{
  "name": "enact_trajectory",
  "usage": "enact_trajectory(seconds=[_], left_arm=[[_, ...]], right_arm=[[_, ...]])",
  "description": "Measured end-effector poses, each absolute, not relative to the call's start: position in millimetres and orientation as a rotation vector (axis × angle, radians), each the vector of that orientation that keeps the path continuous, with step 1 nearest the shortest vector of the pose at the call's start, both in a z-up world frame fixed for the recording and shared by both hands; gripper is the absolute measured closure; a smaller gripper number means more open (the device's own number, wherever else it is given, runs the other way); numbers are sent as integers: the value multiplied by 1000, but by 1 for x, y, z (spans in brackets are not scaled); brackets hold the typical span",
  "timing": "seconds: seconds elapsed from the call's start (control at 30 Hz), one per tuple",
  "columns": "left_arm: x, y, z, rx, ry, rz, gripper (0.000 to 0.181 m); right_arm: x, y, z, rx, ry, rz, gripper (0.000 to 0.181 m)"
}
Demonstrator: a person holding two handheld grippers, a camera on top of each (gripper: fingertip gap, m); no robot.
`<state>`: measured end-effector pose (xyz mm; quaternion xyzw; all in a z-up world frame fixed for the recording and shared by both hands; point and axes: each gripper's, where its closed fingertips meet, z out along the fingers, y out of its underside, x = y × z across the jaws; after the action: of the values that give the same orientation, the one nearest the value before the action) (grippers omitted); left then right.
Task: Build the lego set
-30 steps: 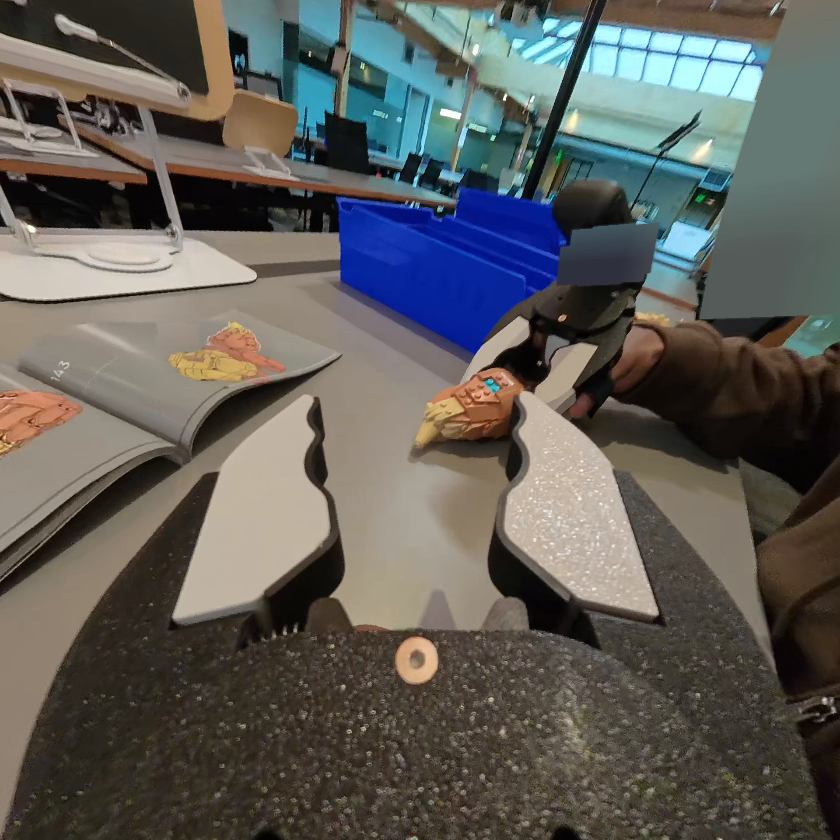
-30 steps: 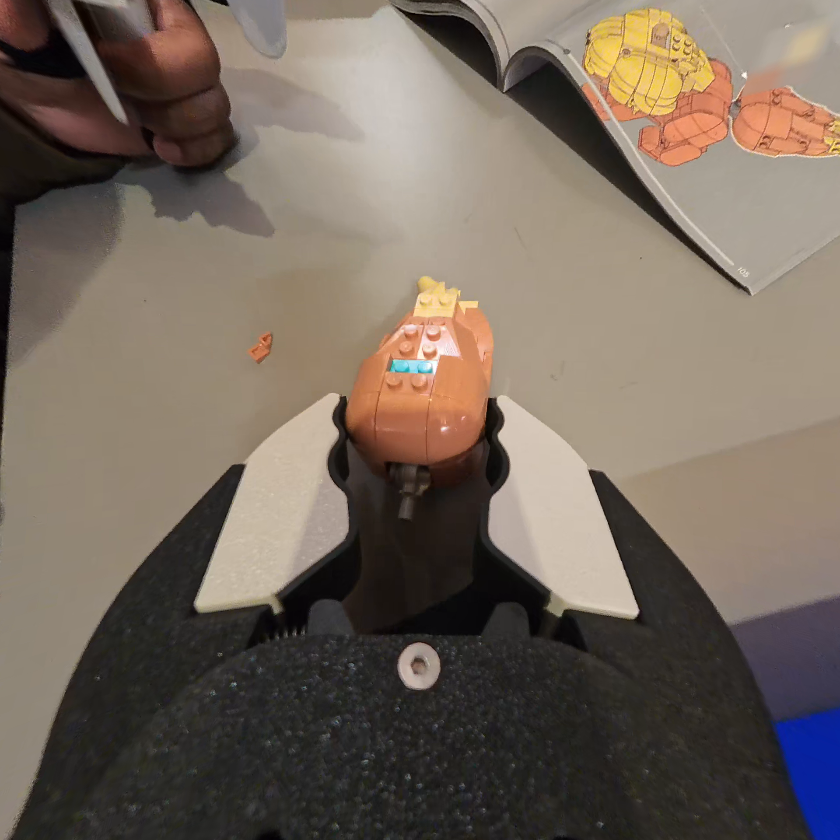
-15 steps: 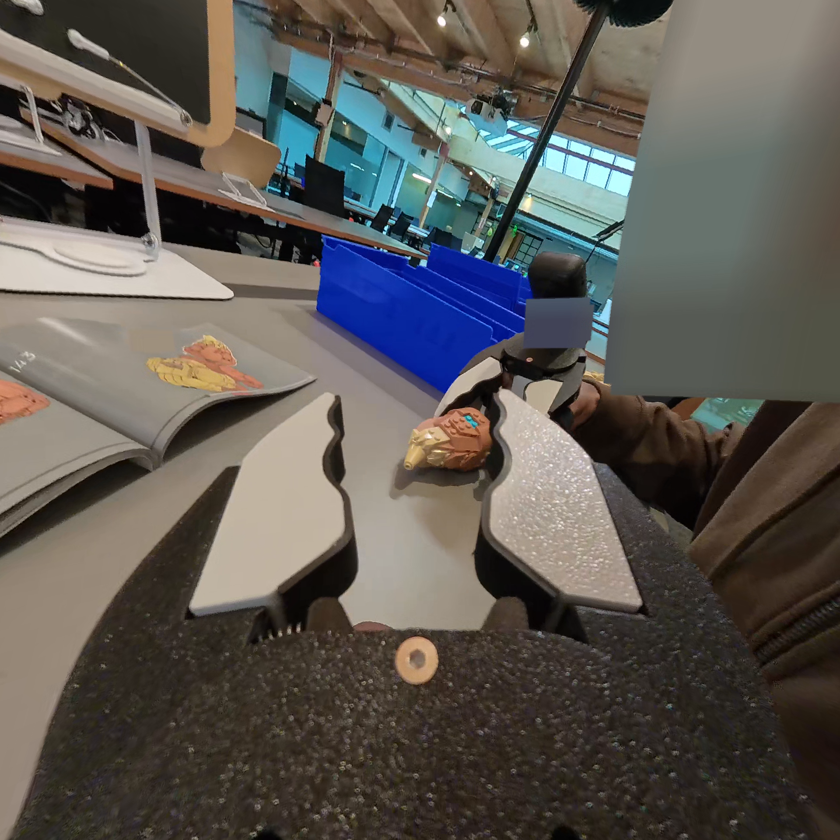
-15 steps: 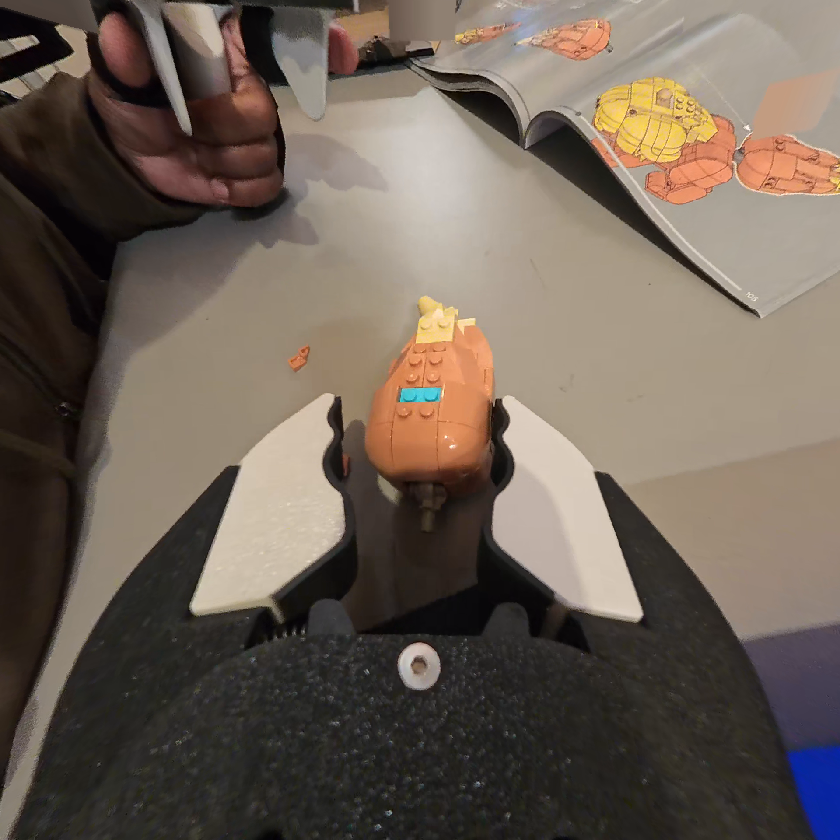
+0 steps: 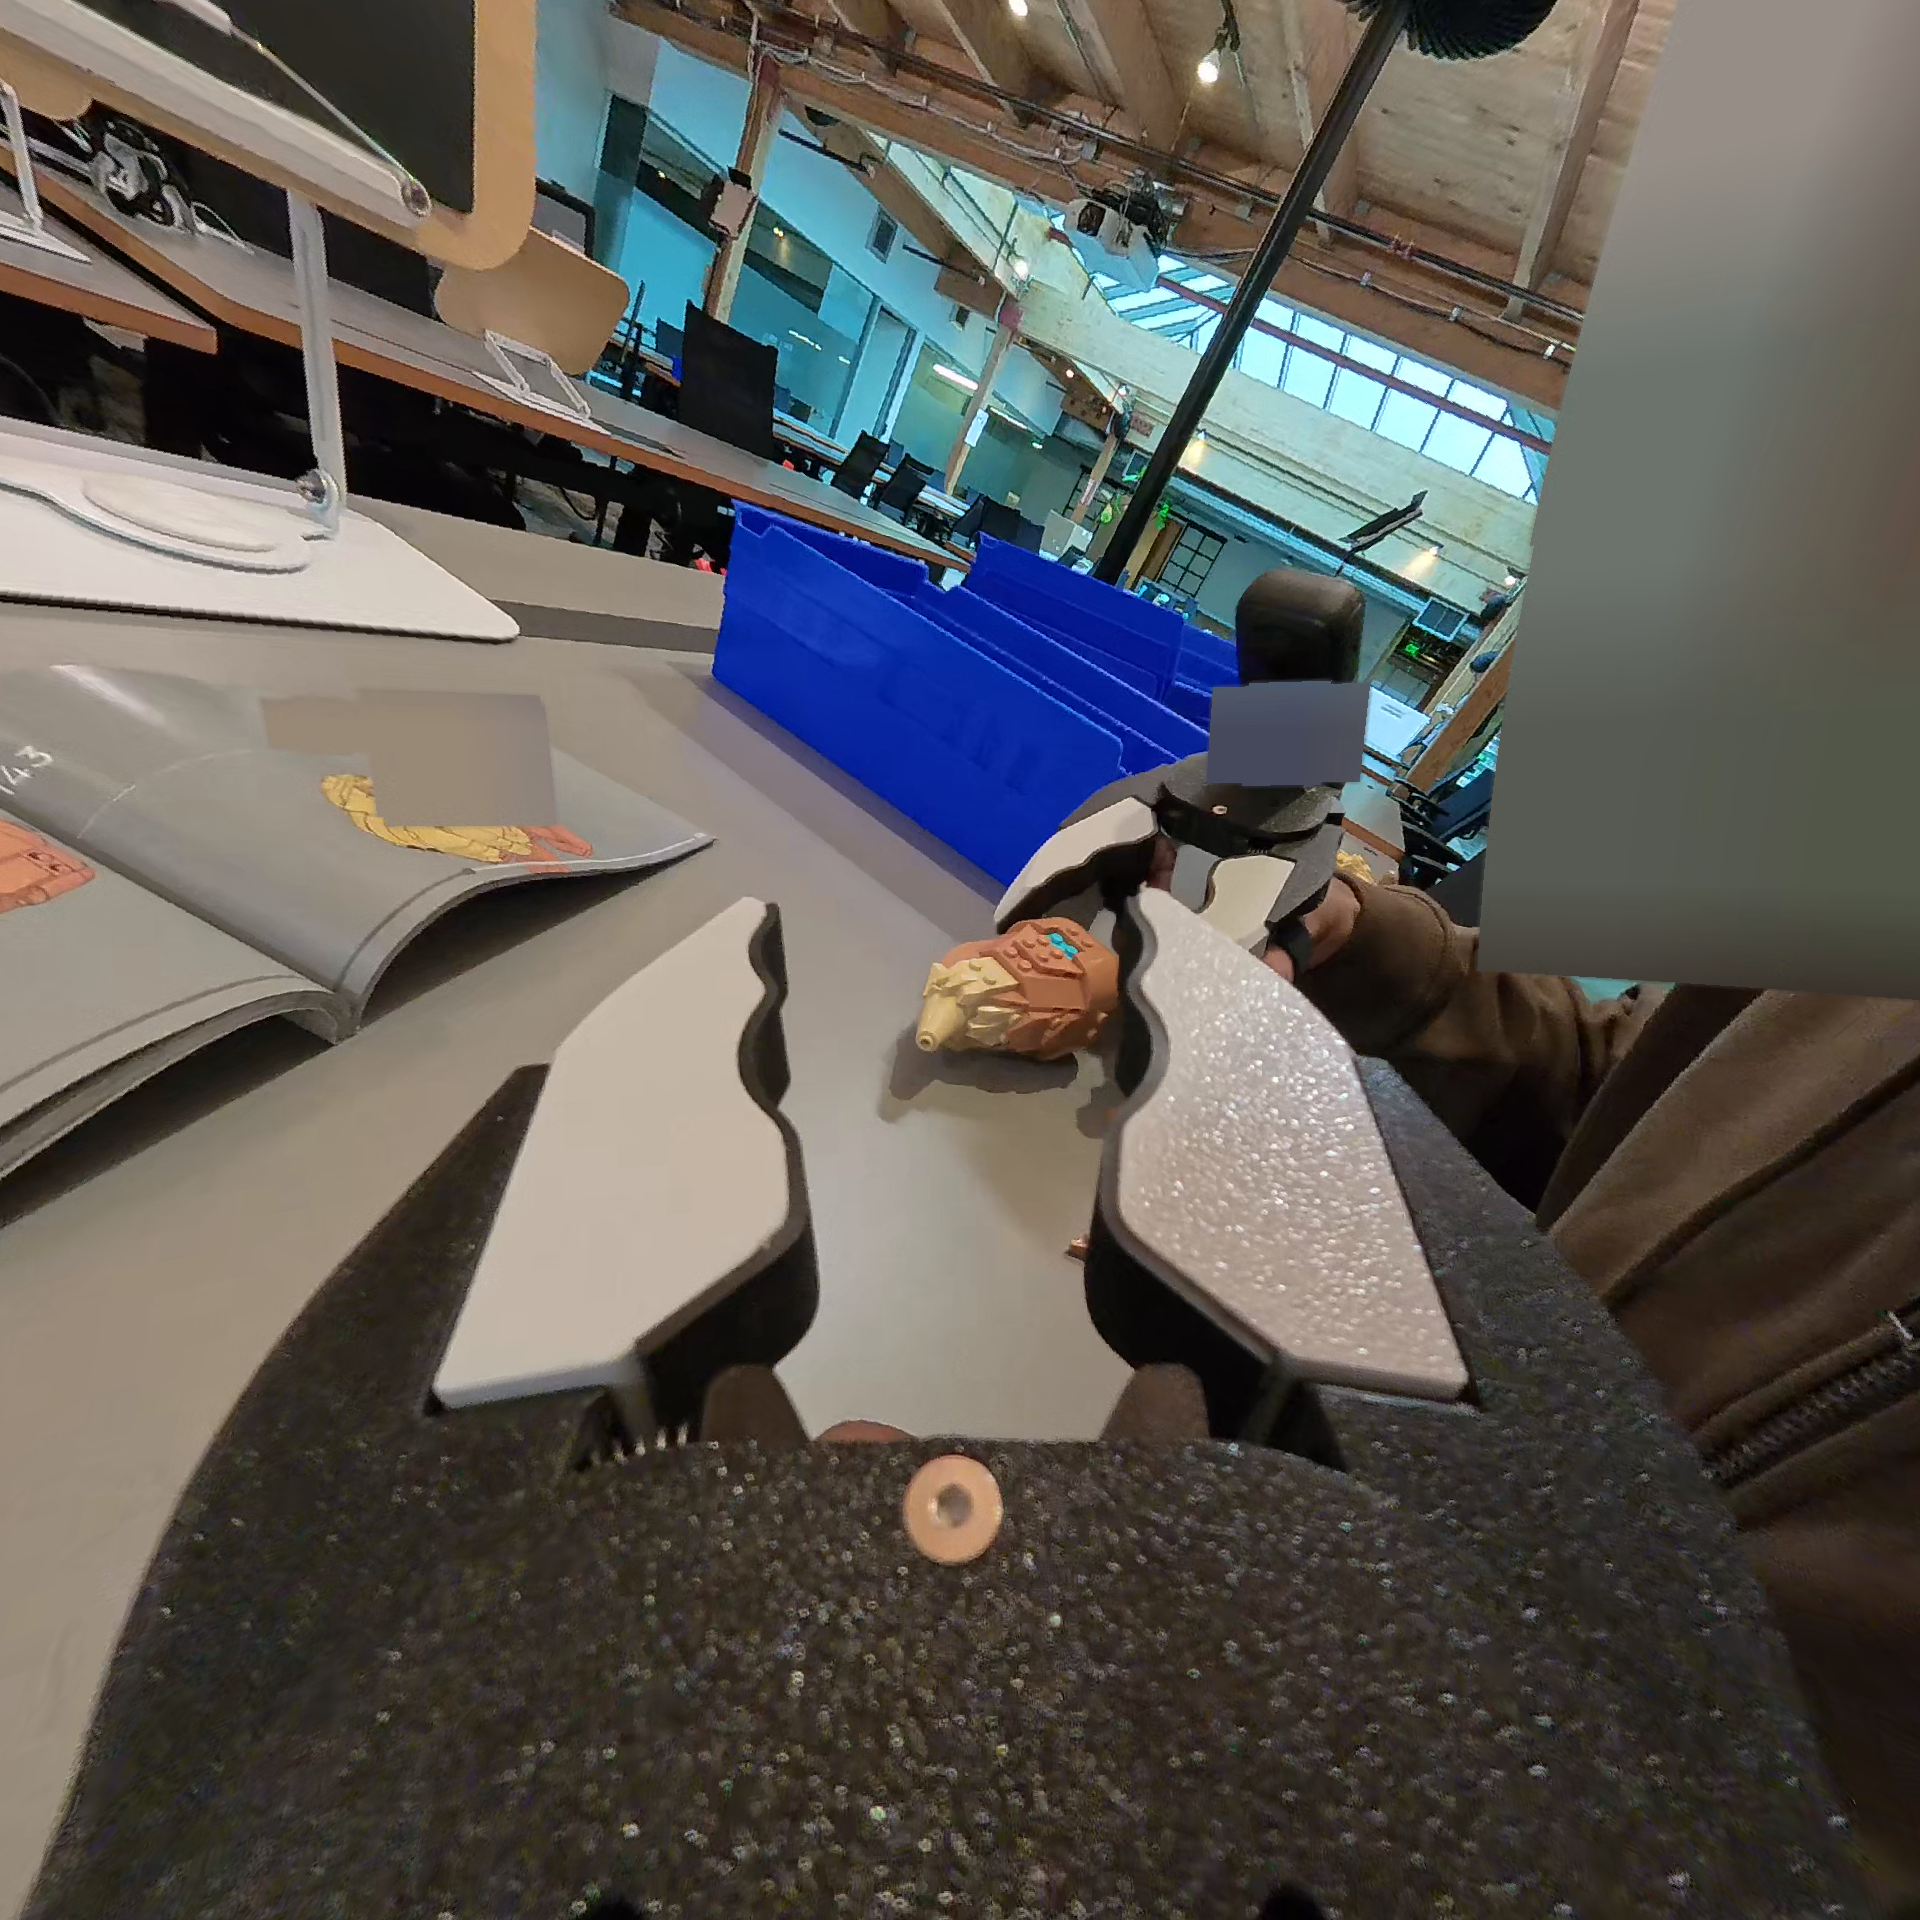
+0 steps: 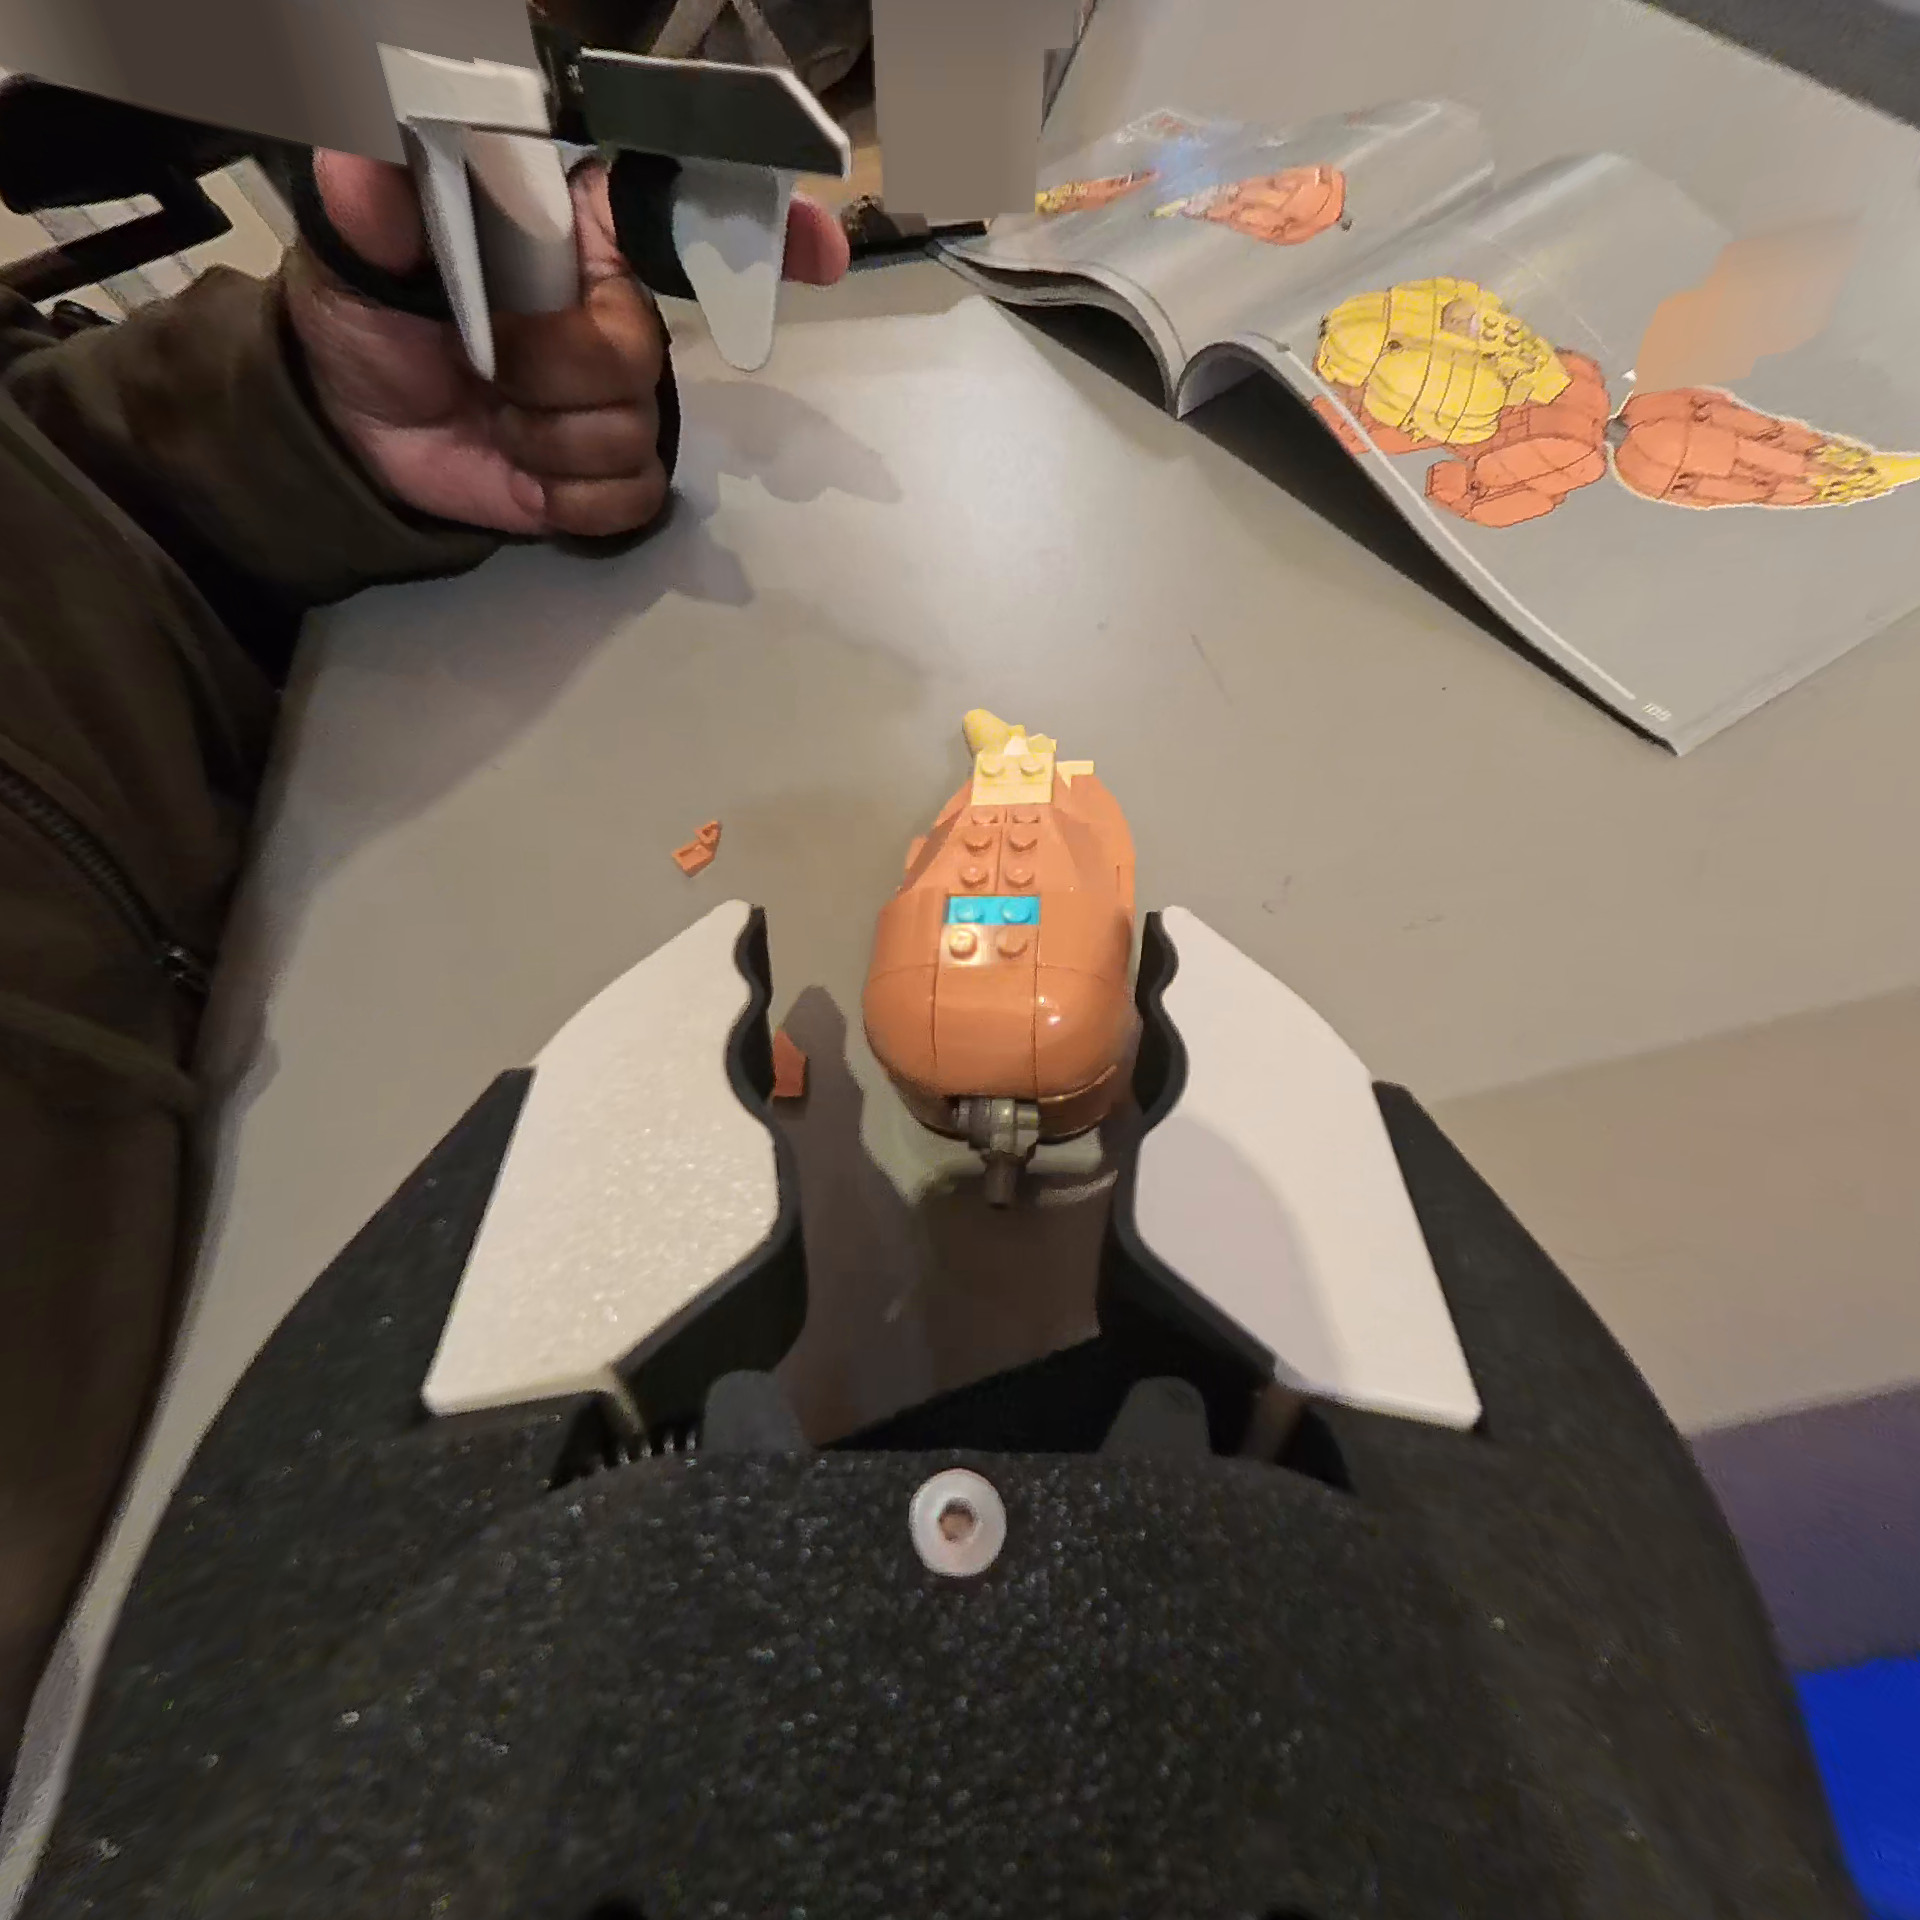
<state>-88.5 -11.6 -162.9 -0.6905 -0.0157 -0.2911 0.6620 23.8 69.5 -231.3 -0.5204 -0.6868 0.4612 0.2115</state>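
Orange-brown lego assembly [image 6: 1003,940] lies on the grey table [image 6: 1351,831], between the parted fingers of the right gripper [image 6: 951,1023], ungripped. Left gripper [image 5: 951,1081] parted, empty. Judged light, rigid, snap-apart; grasp the rounded flanks.

Each tool [image 5: 951,1023] [image 6: 951,1013] has a black, grainy foam-like body, two pale grey fingers [image 5: 644,1153] with wavy black inner edges, and a round metal screw [image 5: 952,1509] centred behind them. The person wears a dark brown zipped jacket [image 5: 1766,1174].
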Motion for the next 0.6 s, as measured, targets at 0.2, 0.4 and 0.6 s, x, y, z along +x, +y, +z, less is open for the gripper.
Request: enact_trajectory(seconds=[0.2, 0.4, 0.6], left_arm=[[-93, -13, -166, -1598, -7, -552, 121], [-92, -12, -176, -1662, 22, -481, 123], [-83, -11, -186, -1724, 59, -420, 123]], right_arm=[[30, 77, -222, -1406, -1858, 1243, 116], [44, 64, -204, -1324, -1867, 1206, 129], [61, 34, -229, -1390, -1939, 1090, 149]])
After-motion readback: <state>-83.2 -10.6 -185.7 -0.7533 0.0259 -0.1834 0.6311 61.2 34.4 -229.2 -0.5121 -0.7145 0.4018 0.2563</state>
